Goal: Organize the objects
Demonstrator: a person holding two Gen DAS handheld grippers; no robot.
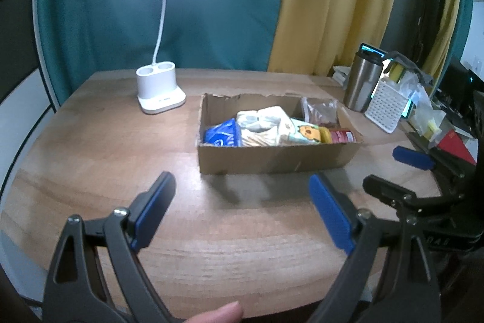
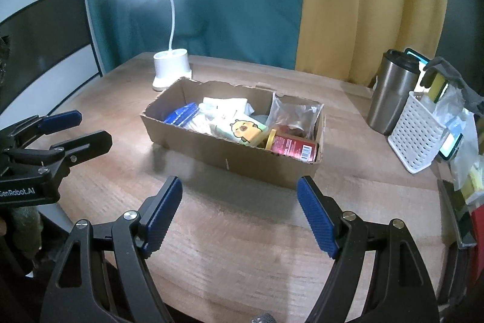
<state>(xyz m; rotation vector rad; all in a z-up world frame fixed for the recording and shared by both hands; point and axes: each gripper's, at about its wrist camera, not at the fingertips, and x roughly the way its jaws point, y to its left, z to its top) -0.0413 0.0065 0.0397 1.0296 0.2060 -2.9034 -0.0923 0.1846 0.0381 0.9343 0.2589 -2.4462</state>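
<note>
Nearest in the left wrist view, the left gripper stands wide apart with nothing but bare table between its blue pads. In the right wrist view the right gripper is likewise spread and empty, hovering over the wood.

Just beyond both lies the cardboard box, at twelve o'clock from the right gripper and between twelve and one o'clock from the left. Its long axis runs crosswise to both grippers, from nine toward three o'clock, skewed slightly in the right wrist view. It holds a blue packet at the nine o'clock end, pale wrapped packs and a cartoon-printed pack in the middle, and a red can lying on its side plus a clear bag at the three o'clock end.

Neither gripper looks clearly nearer the box. My guess: the red can suits the right gripper, the blue packet the left.

Farther off, a lit desk lamp sits at eleven o'clock; a steel tumbler and white perforated caddy at two o'clock.
</note>
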